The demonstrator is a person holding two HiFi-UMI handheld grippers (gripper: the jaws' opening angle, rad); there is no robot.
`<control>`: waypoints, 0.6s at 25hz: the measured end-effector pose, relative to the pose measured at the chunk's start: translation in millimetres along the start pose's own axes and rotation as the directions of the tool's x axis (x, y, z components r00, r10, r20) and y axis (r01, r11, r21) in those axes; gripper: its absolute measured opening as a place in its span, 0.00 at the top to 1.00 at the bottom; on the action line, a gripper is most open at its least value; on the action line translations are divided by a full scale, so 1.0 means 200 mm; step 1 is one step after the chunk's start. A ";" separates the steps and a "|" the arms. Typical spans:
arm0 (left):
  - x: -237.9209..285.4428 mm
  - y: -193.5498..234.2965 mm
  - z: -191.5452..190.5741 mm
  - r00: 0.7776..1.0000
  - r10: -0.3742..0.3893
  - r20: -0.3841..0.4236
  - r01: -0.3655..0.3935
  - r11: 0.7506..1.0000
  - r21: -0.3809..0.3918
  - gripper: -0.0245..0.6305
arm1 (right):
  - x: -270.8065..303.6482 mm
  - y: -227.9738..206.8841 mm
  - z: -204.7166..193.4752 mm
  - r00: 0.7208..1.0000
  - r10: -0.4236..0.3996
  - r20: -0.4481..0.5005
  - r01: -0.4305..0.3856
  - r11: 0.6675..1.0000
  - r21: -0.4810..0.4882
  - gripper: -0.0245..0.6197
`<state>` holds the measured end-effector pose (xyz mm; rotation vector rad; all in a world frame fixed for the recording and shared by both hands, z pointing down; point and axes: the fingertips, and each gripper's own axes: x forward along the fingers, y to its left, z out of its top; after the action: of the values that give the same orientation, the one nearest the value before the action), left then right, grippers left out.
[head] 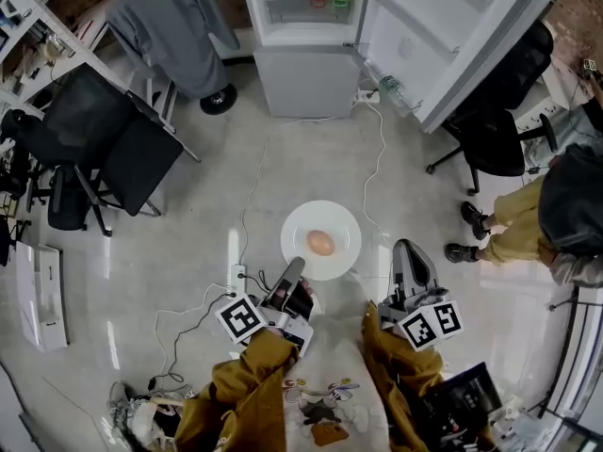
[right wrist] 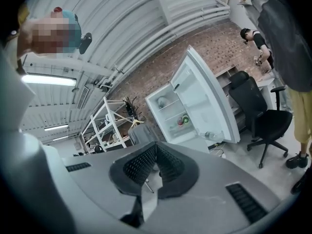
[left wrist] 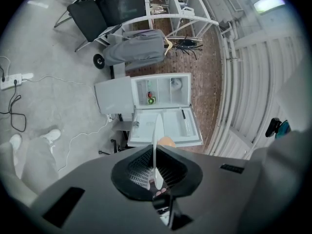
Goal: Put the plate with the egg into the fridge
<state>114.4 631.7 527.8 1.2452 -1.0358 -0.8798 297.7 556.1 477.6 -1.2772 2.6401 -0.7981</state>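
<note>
A white plate (head: 337,226) with a brown egg (head: 320,243) on it hangs over the floor. My left gripper (head: 294,269) is shut on the plate's near rim. In the left gripper view the plate (left wrist: 157,140) stands edge-on between the pads, with the egg (left wrist: 167,141) just past them. My right gripper (head: 407,249) is to the right of the plate, apart from it, shut with nothing in it. The white fridge (head: 311,12) stands ahead with its door (head: 443,26) swung open to the right. It also shows in the left gripper view (left wrist: 161,92) and the right gripper view (right wrist: 171,112).
Black chairs (head: 104,139) stand at the left, one draped with a grey jacket (head: 174,26). Another black chair (head: 495,111) and a seated person's legs (head: 509,224) are at the right. White cables (head: 377,158) and a power strip (head: 237,276) lie on the floor.
</note>
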 end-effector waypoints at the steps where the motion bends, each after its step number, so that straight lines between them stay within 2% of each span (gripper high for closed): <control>1: 0.05 -0.01 0.04 1.000 -0.001 0.006 0.001 1.000 0.001 0.93 | 0.06 0.00 0.01 1.000 0.012 -0.006 -0.012 1.000 0.002 0.95; 9: 0.52 -0.13 0.30 0.999 0.013 0.033 -0.014 1.000 0.020 0.93 | 0.59 -0.14 0.20 0.996 0.084 -0.030 -0.084 0.996 0.009 0.95; 12: 0.71 -0.18 0.38 0.999 0.020 0.039 -0.022 0.998 0.054 0.93 | 0.77 -0.21 0.29 0.993 0.114 -0.035 -0.113 0.993 0.013 0.95; 15: 0.90 -0.24 0.45 0.999 0.003 0.049 -0.006 0.998 0.064 0.93 | 0.94 -0.28 0.36 0.990 0.139 -0.029 -0.139 0.990 0.015 0.95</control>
<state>86.7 428.0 505.8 1.2795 -1.1129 -0.8831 238.5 356.1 467.4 -1.0723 2.7068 -0.8178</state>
